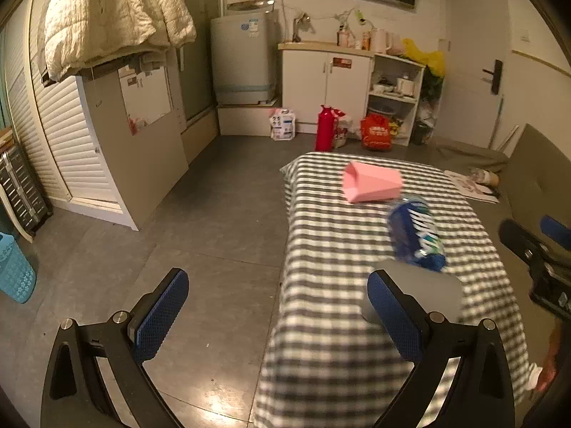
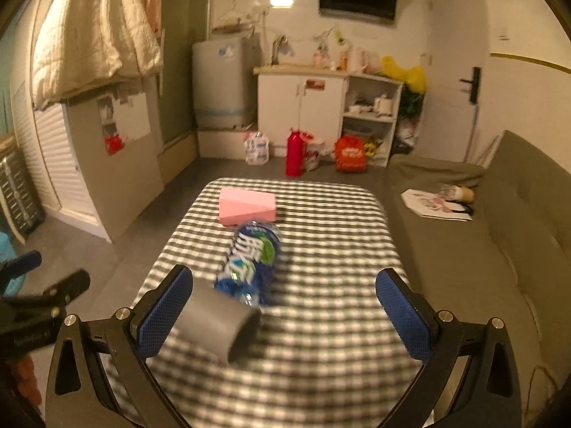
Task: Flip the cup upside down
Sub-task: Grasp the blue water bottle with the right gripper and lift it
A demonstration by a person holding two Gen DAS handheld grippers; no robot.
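Right wrist view shows us the grey cup (image 2: 223,324) lying on its side on the checked surface (image 2: 321,356), mouth pointing right, just beside our spread right claw (image 2: 285,312), nearer than the spread, empty left claw (image 1: 278,315)

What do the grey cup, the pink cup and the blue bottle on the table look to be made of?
Grey cup: matte, opaque, smooth wall, probably plastic; metal can't be excluded. Pink cup: opaque, flat faceted sides with an even dull sheen, likely moulded plastic. Blue bottle: clear, glinting body under a printed wrap label, apparently thin plastic, though blurred.
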